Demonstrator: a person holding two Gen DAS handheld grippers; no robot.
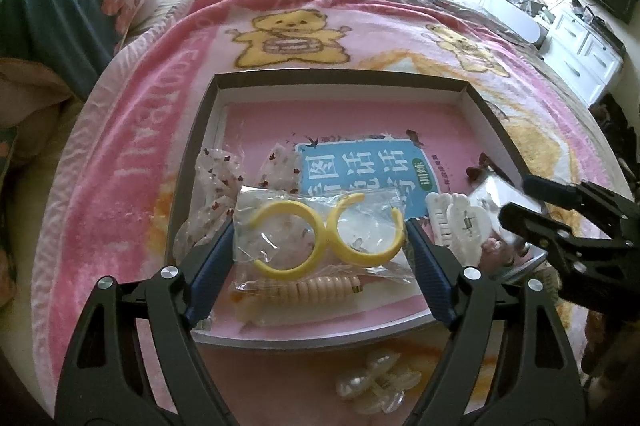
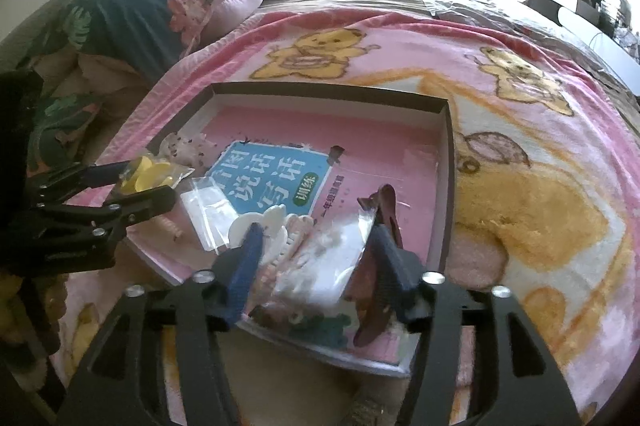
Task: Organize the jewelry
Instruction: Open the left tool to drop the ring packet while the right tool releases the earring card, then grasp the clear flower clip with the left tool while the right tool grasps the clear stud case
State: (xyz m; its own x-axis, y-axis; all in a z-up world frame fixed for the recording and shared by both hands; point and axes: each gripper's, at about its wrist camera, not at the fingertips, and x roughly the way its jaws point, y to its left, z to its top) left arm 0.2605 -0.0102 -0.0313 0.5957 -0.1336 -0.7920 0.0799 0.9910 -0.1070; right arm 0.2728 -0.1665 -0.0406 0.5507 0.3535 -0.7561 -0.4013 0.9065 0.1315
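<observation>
A shallow cardboard box (image 1: 340, 78) lined with a pink book lies on the bed. My left gripper (image 1: 320, 230) is open, its blue fingers on either side of a clear bag with two yellow hoop earrings (image 1: 320, 238); it also shows in the right wrist view (image 2: 144, 181). A beige spiral hair tie (image 1: 308, 286) lies under the bag. My right gripper (image 2: 316, 238) is open around a clear shiny packet (image 2: 324, 266), next to a white claw clip (image 2: 268, 226) and a brown hair clip (image 2: 384, 214). The right gripper shows at the right of the left wrist view (image 1: 520, 201).
A pearly claw clip (image 1: 376, 382) lies on the pink bear blanket (image 1: 132, 129) in front of the box. A patterned bow bag (image 1: 216, 181) sits at the box's left. A folded quilt (image 1: 60, 5) lies at the left; a white cabinet (image 1: 580, 53) stands at the right.
</observation>
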